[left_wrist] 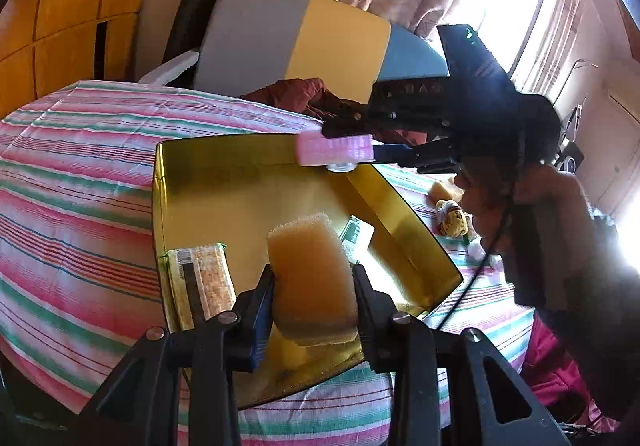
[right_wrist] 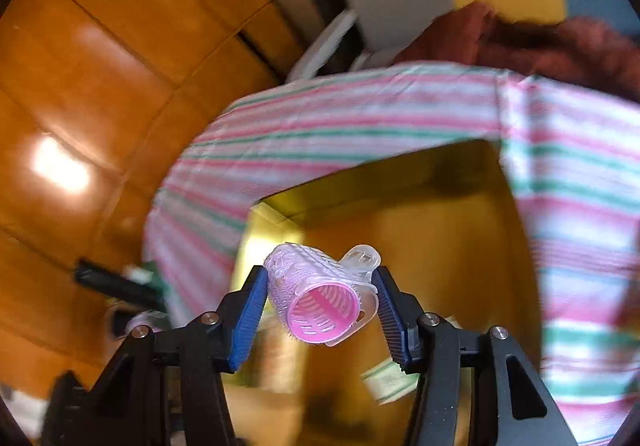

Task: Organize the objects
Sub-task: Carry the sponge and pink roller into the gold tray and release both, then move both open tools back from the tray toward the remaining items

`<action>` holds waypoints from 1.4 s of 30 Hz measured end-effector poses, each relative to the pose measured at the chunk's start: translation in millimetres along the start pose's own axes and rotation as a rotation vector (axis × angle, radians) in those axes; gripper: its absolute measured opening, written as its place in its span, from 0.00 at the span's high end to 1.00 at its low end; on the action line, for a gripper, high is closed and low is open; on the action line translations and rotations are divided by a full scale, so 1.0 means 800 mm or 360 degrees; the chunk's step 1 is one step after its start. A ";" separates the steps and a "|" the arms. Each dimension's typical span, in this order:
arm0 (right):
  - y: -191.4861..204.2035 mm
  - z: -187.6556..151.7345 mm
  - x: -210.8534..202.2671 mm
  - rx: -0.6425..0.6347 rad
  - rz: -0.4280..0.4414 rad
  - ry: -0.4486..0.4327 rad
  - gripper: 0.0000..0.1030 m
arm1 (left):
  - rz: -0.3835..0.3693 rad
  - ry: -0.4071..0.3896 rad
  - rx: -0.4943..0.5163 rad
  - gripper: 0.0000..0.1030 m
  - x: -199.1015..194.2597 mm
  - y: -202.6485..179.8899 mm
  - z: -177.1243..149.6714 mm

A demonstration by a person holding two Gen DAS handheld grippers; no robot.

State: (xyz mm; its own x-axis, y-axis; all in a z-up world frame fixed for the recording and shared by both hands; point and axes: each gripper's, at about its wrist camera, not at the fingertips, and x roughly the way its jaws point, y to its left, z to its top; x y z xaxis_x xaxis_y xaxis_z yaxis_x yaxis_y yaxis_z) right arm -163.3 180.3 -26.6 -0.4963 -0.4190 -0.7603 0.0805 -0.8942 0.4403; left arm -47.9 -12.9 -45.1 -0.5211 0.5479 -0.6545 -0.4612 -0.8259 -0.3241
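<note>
Holding: two items at once, one per gripper, both over the gold box (left_wrist: 192, 182) on the striped bedsheet (left_wrist: 72, 174).
Wardrobe: orange wood doors (right_wrist: 100, 58) at 9–10 o'clock in the right wrist view; glare spot on them.
Snack bar: wrapped bar (left_wrist: 202, 280) lies flat in the box against its left wall, at 8 o'clock from the sponge.
Left gripper: (left_wrist: 314, 300) clamped on the yellow sponge (left_wrist: 310, 274); fingers (left_wrist: 262, 310) press both long sides, sponge stands on end and sticks out past the tips, above the box floor.
Carton: small green and white carton (left_wrist: 356, 236) on the box floor, just past the sponge at its 1 o'clock.
Right gripper: (left_wrist: 360, 150) in the left wrist view reaches in from 3 o'clock over the far rim of the box.
Right gripper grip: in its own view (right_wrist: 320, 298) it is closed on the pink hair roller (right_wrist: 316, 302); blue pads (right_wrist: 250, 306) bear on the roller and its clear clip, open end of the roller faces the camera.
Roller position: above the box's far corner, not touching the box.
Background: red cloth (left_wrist: 304, 94) beyond the box at 12 o'clock; small doll (left_wrist: 454, 220) on the sheet at 3 o'clock, outside the box.
Blur: right wrist view is smeared, box contents under the roller unreadable.
</note>
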 end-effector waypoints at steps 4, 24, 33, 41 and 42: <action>-0.034 0.023 0.008 0.0053 -0.0149 -0.0058 0.45 | 0.0011 0.0037 0.0051 0.65 0.008 -0.009 -0.005; -0.064 -0.076 -0.055 0.0049 -0.0198 -0.0171 0.01 | 0.0307 0.0024 -0.0013 0.51 -0.005 -0.019 0.007; -0.032 -0.111 -0.076 -0.0130 -0.0300 -0.0235 0.00 | 0.0409 -0.0045 0.0030 0.51 -0.026 -0.039 0.016; -0.030 -0.131 -0.090 -0.0206 -0.0393 -0.0271 0.00 | 0.0447 -0.0039 0.0110 0.51 -0.025 -0.060 0.014; -0.031 -0.131 -0.092 -0.0203 -0.0398 -0.0274 0.00 | 0.0453 -0.0039 0.0126 0.51 -0.024 -0.062 0.014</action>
State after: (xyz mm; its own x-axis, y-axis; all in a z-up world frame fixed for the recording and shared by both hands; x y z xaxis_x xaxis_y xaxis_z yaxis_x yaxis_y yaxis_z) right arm -38.1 217.1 -32.0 -0.6525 -0.1612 -0.7405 0.0399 -0.9831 0.1788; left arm -22.9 19.3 -9.0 -0.6543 0.2996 -0.6944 -0.3480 -0.9345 -0.0752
